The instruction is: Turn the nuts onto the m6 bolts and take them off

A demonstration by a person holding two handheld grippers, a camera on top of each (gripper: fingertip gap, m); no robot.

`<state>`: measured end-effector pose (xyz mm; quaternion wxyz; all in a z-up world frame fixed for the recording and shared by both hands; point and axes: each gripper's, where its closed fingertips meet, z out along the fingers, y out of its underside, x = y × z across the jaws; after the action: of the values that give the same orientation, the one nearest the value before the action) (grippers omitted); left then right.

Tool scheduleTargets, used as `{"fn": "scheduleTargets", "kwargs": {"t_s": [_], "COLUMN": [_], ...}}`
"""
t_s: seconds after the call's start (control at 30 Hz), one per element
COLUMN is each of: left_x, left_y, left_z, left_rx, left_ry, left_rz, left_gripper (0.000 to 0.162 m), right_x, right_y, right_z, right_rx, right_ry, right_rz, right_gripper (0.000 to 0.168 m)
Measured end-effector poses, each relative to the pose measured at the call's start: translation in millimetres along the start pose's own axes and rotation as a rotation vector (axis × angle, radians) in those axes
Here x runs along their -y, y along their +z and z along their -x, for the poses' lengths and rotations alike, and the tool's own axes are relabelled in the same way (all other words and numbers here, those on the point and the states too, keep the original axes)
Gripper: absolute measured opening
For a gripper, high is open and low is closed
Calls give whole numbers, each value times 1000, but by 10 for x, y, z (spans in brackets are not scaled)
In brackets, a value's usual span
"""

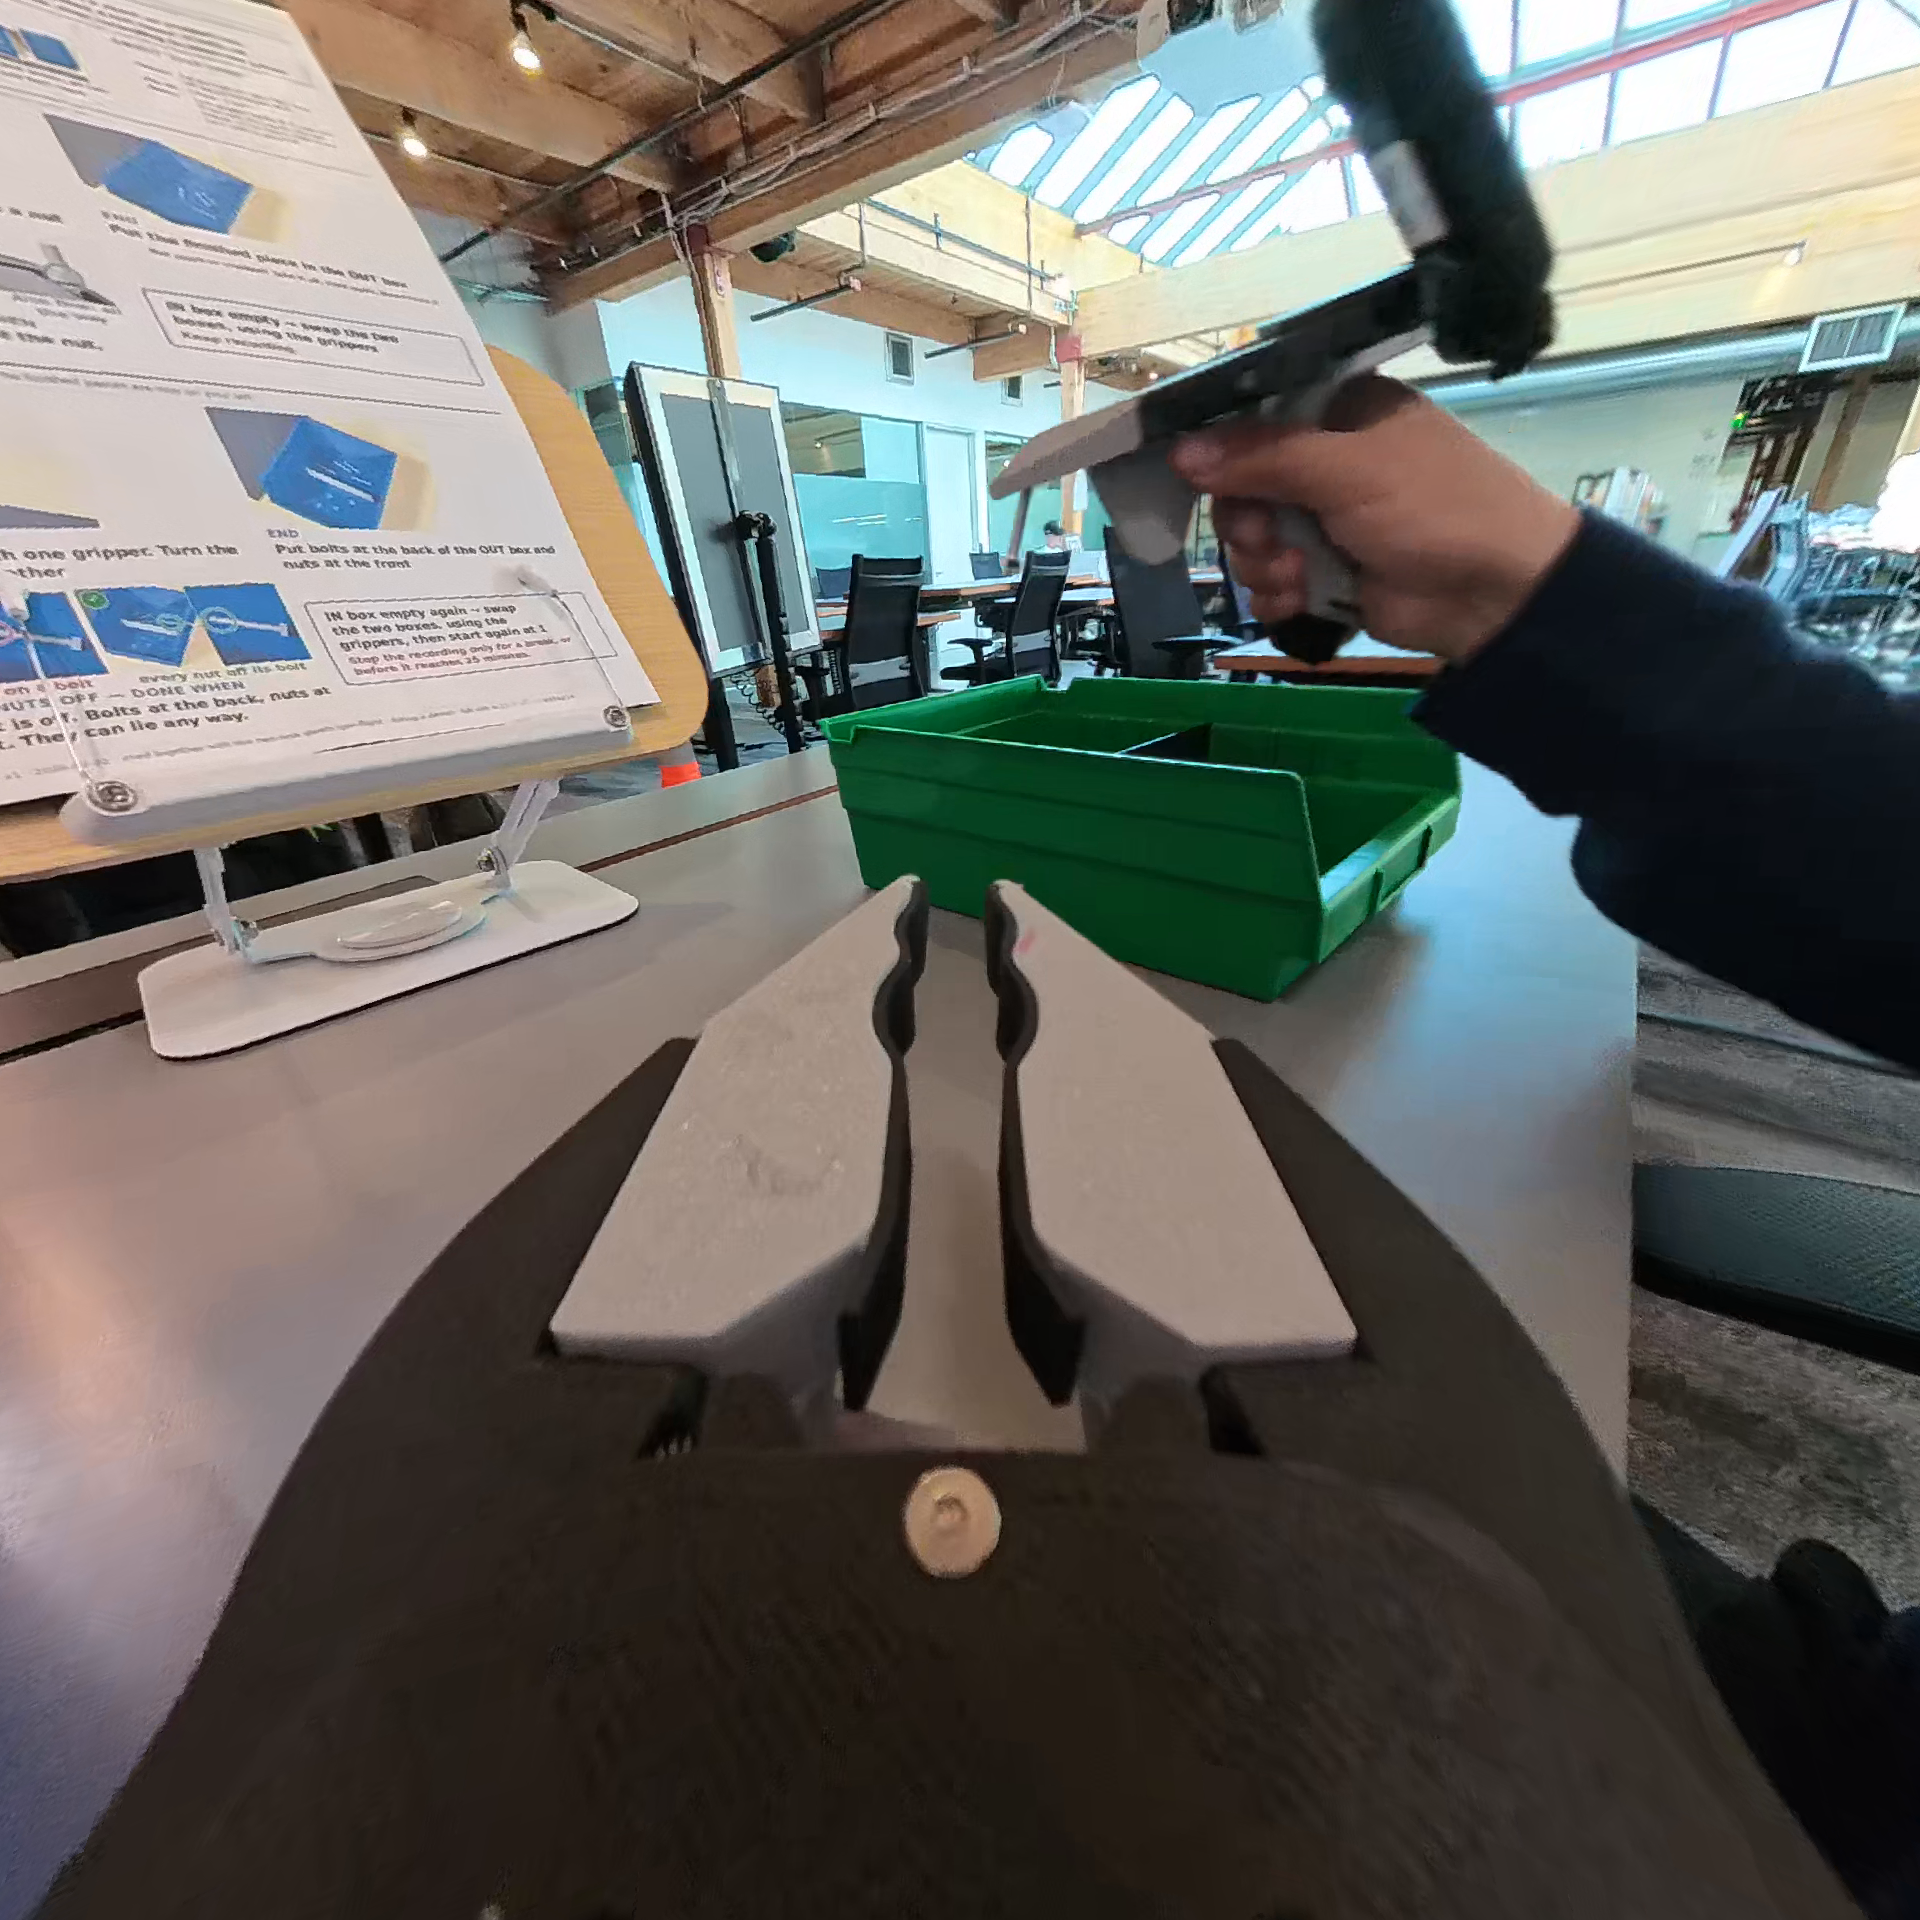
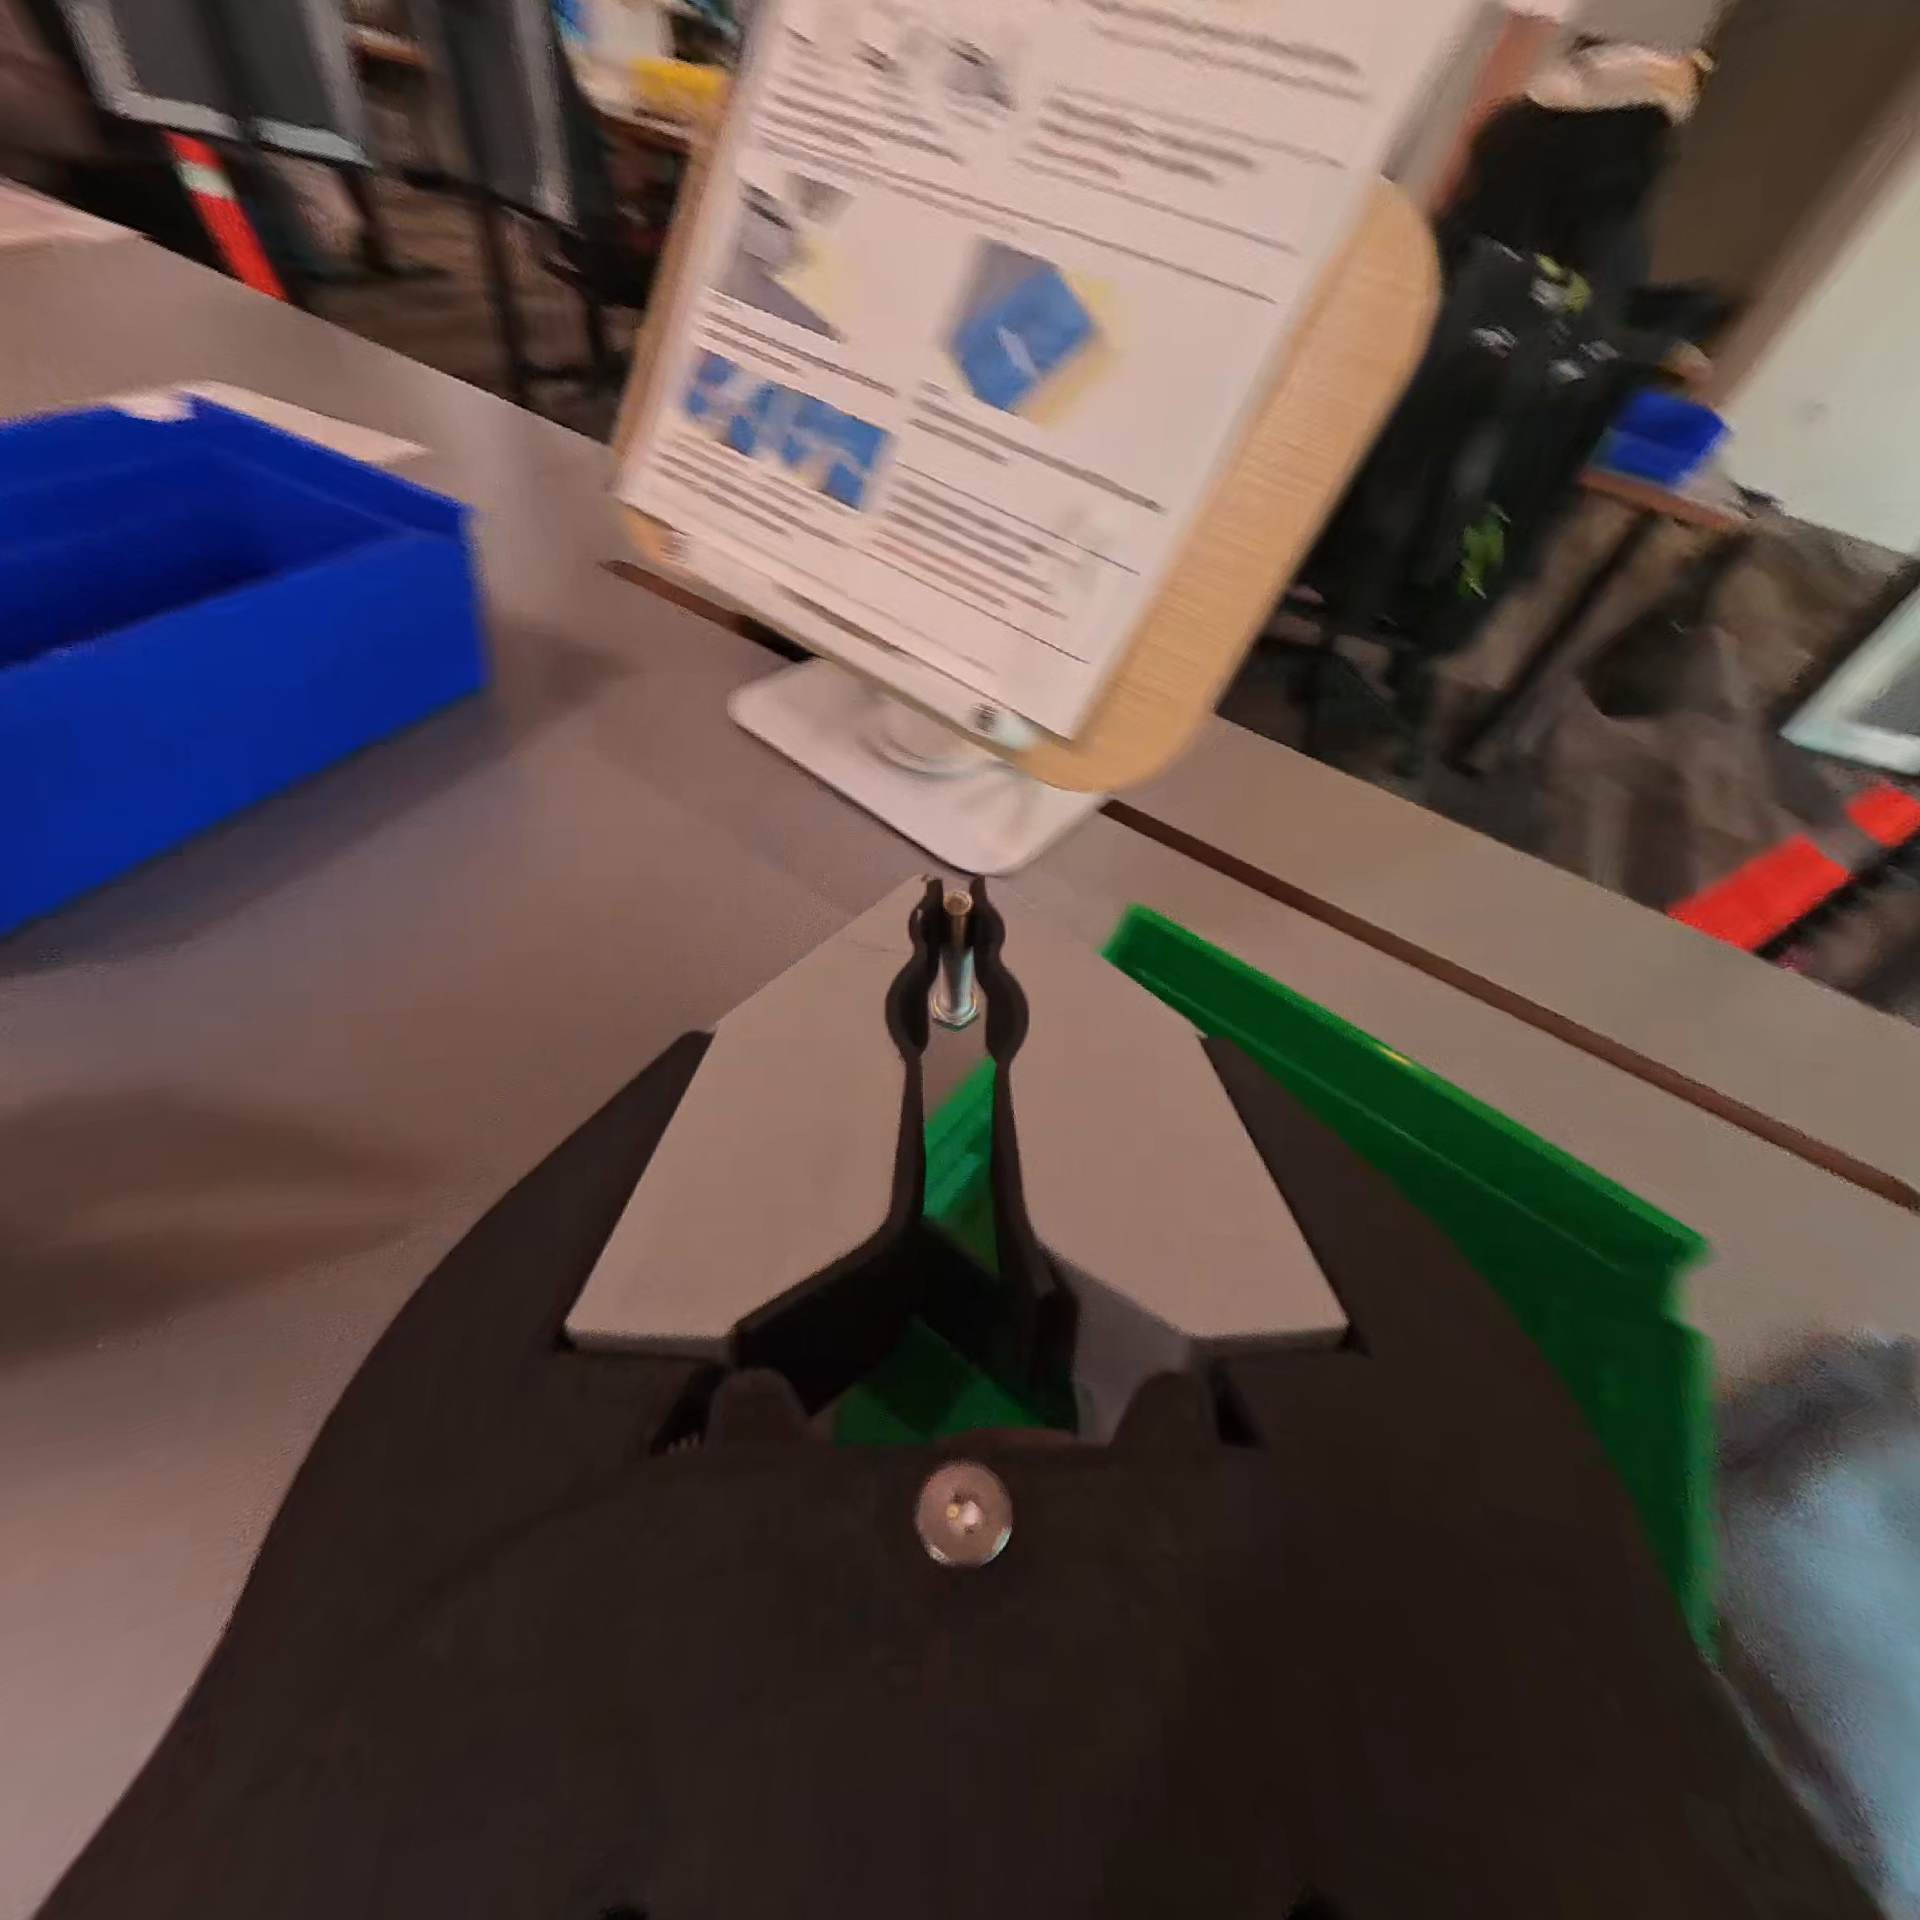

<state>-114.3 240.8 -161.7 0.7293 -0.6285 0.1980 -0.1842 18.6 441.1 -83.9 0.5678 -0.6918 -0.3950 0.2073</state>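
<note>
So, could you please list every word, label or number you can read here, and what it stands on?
Sheet on the stand: printed headings, captions and boxed notes, sharp in the left wrist view, but I can't quote writing.
Same sheet, right wrist view: too blurred to read.
Green bin and blue bin: no writing visible.

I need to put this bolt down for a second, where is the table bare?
Bare grey table lies in front of the white stand base, left of the green bin. More lies between the blue bin and the stand. The right claw grips the bolt over the green bin's edge.
</note>
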Motion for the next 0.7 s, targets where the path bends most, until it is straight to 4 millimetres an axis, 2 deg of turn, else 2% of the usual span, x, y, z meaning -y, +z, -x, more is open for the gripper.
{"fn": "scheduleTargets", "kwargs": {"t_s": [0.07, 0.13, 0.2, 0.27, 0.3, 0.37, 0.43, 0.53, 0.6, 0.63, 0.7], "left_x": [0, 3, 8, 11, 9, -2, -16, -14, 8, 83, 425], "left_y": [4, 1, -5, -7, -5, 4, 15, 10, -34, -84, -275], "left_z": [-16, -6, 7, 3, -1, -4, -1, -4, -46, -4, 163], "left_rx": [-1, 2, 6, 7, 8, 8, 1, -14, -49, -40, -27], "left_ry": [10, 2, -5, 0, 6, 8, -9, -27, -15, 10, 48], "left_rz": [0, -3, -8, -10, -8, 0, 10, 9, 24, 36, 37], "left_gripper": [8, 8, 7, 6, 6, 7, 9, 14, 17, 19, 19], "right_x": [-123, -318, -552, -655, -589, -313, -24, 319, 409, 400, 249], "right_y": [78, 186, 288, 333, 323, 228, 70, -194, -400, -474, -505], "right_z": [-405, -594, -752, -772, -671, -340, 114, 1048, 1742, 2000, 2353], "right_rx": [-81, -70, -92, -99, -66, 28, 147, 430, 703, 793, 861], "right_ry": [27, 74, 111, 140, 153, 165, 163, 154, 173, 178, 125], "right_rz": [68, 153, 246, 273, 228, 79, -46, -186, -234, -247, -237], "right_gripper": [2, 5, 18, 28, 29, 27, 30, 35, 36, 37, 37]}}
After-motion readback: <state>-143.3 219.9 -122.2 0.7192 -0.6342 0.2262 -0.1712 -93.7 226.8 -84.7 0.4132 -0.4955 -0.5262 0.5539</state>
